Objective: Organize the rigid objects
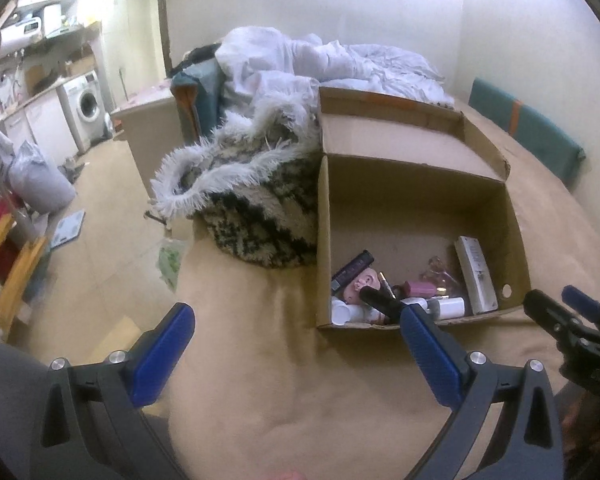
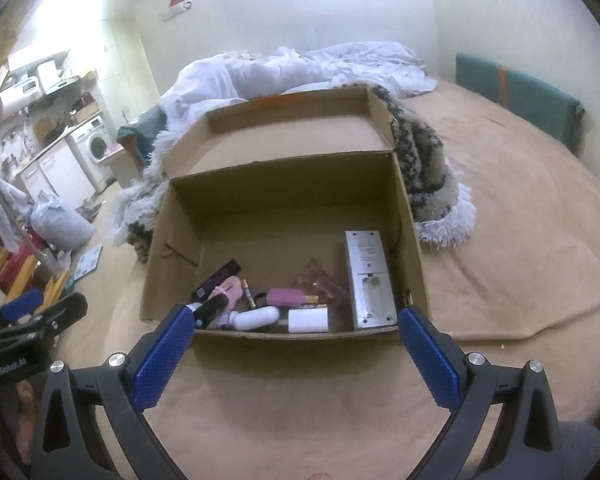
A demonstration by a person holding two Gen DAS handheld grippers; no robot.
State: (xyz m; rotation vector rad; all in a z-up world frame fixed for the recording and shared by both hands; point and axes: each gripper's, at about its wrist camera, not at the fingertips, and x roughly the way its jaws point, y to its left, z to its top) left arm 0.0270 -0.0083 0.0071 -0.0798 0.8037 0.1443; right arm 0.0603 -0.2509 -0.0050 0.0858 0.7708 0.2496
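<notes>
Both tools hung spread and empty before the cardboard box [image 2: 284, 200] on the bed [image 2: 520, 240]. The right gripper [image 2: 296, 344] faced its near wall squarely; the remote [image 2: 369, 278] lay lengthwise along the box's right wall, farther from the left gripper [image 1: 300, 348].

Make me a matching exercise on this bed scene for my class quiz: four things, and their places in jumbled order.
1. silver remote
2. shaggy rug
3. teal cushion
4. washing machine

a. far left, under the counter
b. behind the cardboard box
c. by the wall, right
d. inside the box, right side

Pairs: 1-d, 2-b, 3-c, 4-a
</notes>
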